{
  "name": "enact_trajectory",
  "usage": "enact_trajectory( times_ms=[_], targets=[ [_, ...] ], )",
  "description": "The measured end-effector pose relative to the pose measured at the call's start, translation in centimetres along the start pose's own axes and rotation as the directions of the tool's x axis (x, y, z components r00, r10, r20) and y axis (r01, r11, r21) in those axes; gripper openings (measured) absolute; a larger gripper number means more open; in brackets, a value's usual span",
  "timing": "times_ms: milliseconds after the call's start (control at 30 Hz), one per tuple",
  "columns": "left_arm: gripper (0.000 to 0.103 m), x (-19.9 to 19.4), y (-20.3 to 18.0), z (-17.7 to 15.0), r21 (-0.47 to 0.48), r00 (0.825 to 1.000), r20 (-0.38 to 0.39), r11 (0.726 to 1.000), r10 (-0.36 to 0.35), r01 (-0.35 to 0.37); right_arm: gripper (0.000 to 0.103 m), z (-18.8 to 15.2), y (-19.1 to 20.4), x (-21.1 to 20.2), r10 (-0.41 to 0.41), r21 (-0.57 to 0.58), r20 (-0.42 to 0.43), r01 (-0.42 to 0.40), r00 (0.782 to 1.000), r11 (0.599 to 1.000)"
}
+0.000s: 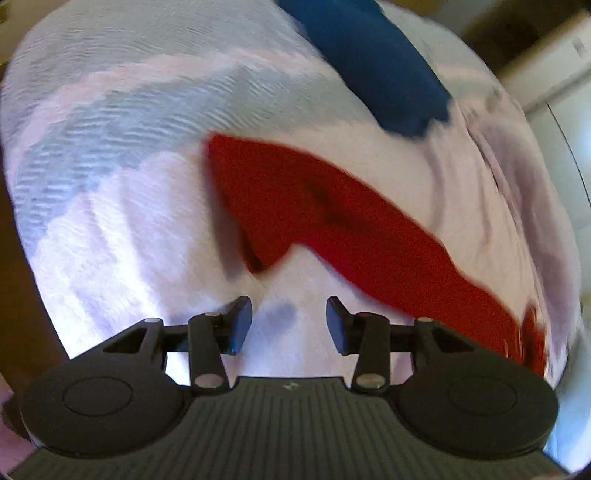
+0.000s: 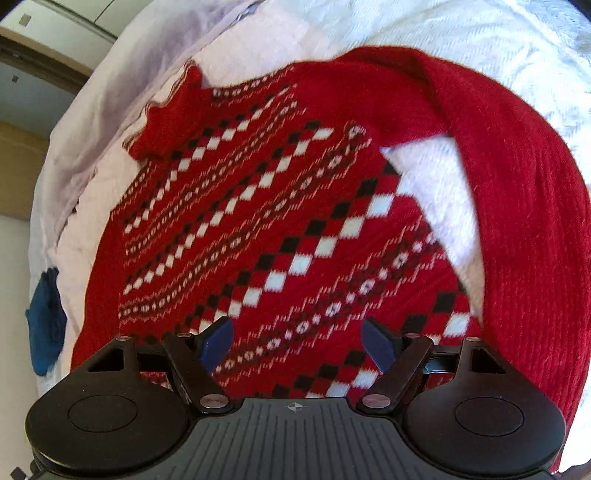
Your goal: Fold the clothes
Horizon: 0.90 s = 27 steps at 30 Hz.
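Observation:
A red knitted sweater (image 2: 280, 206) with black and white diamond bands lies spread on a pale bedcover (image 2: 424, 33). One plain red sleeve (image 2: 517, 192) curves along its right side. My right gripper (image 2: 297, 341) hovers over the sweater's lower part, open, with nothing between its blue pads. In the left wrist view a plain red sleeve (image 1: 332, 214) runs diagonally across the pale cover (image 1: 122, 229). My left gripper (image 1: 289, 325) is open over bare cover just below that sleeve and holds nothing.
A blue garment (image 1: 373, 59) lies at the far edge of the bed beyond the red sleeve; in the right wrist view the blue garment (image 2: 46, 321) shows at the left edge. Cardboard boxes (image 2: 18, 170) and a light wall stand past the bed.

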<state>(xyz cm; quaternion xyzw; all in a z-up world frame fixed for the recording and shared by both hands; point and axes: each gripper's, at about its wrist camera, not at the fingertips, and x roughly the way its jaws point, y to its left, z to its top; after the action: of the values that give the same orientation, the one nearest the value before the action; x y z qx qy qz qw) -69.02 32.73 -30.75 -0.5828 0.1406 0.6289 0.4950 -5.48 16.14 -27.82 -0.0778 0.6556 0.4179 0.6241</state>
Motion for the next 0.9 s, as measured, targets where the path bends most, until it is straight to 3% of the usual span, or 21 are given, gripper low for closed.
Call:
enact_trajectory(
  times_ms=[100, 133, 167, 200, 333, 433, 533, 600, 633, 667, 767, 900],
  targets=[
    [0.036, 0.2, 1.3, 1.5, -0.089, 0.996, 0.085, 0.996, -0.020, 0.027, 0.079, -0.7, 0.4, 0.6, -0.014, -0.009, -0.019, 0.014, 1.000, 1.000],
    [0.028, 0.3, 1.8, 2.0, -0.118, 0.993, 0.113, 0.992, -0.025, 0.038, 0.079, -0.9, 0.5, 0.9, -0.018, -0.007, -0.026, 0.018, 1.000, 1.000],
    [0.005, 0.6, 1.7, 2.9, -0.088, 0.991, 0.137, 0.996, 0.007, 0.005, 0.079, -1.1, 0.6, 1.2, -0.023, -0.006, -0.033, 0.023, 0.999, 1.000],
    [0.003, 0.7, 1.4, 3.9, -0.039, 0.988, 0.149, 0.998, 0.044, -0.038, 0.079, -1.4, 0.8, 1.5, -0.024, -0.007, -0.039, 0.024, 0.999, 1.000],
    [0.004, -1.9, -0.4, 7.9, 0.140, 0.959, 0.284, 0.990, -0.009, -0.033, 0.079, -1.9, 2.2, 2.0, -0.009, -0.057, -0.056, 0.005, 0.998, 0.998],
    [0.011, -3.2, -2.0, 9.2, 0.329, 0.936, 0.351, 0.938, -0.017, -0.106, 0.079, -2.1, 3.0, 2.3, -0.014, -0.081, -0.059, 0.010, 0.998, 0.997],
    [0.026, -1.1, -1.6, 10.3, 0.366, 0.912, 0.376, 0.878, 0.165, -0.310, 0.079, -2.2, 3.2, 2.7, -0.002, -0.071, -0.062, -0.002, 0.998, 0.997],
    [0.018, 0.5, 0.5, 11.0, 0.274, 0.919, 0.296, 0.898, 0.261, -0.343, 0.079, -2.3, 3.6, 2.8, -0.003, -0.077, -0.061, -0.002, 0.998, 0.997],
    [0.018, 0.8, 0.9, 10.8, 0.227, 0.923, 0.274, 0.914, 0.272, -0.337, 0.079, -2.3, 3.6, 2.7, -0.005, -0.086, -0.057, 0.000, 0.998, 0.996],
    [0.018, 0.3, 1.1, 10.1, 0.209, 0.927, 0.279, 0.926, 0.251, -0.314, 0.079, -2.4, 3.7, 2.5, -0.009, -0.098, -0.048, 0.004, 0.999, 0.995],
    [0.018, -1.5, -1.1, 6.8, 0.255, 0.939, 0.283, 0.928, 0.196, -0.271, 0.079, -2.9, 3.4, 1.2, -0.047, -0.140, -0.004, 0.046, 0.999, 0.989],
    [0.018, -2.5, -5.0, 1.6, 0.331, 0.991, 0.125, 0.939, 0.055, -0.094, 0.079, -4.4, 2.3, -1.4, -0.130, -0.234, 0.086, 0.147, 0.988, 0.961]
  ],
)
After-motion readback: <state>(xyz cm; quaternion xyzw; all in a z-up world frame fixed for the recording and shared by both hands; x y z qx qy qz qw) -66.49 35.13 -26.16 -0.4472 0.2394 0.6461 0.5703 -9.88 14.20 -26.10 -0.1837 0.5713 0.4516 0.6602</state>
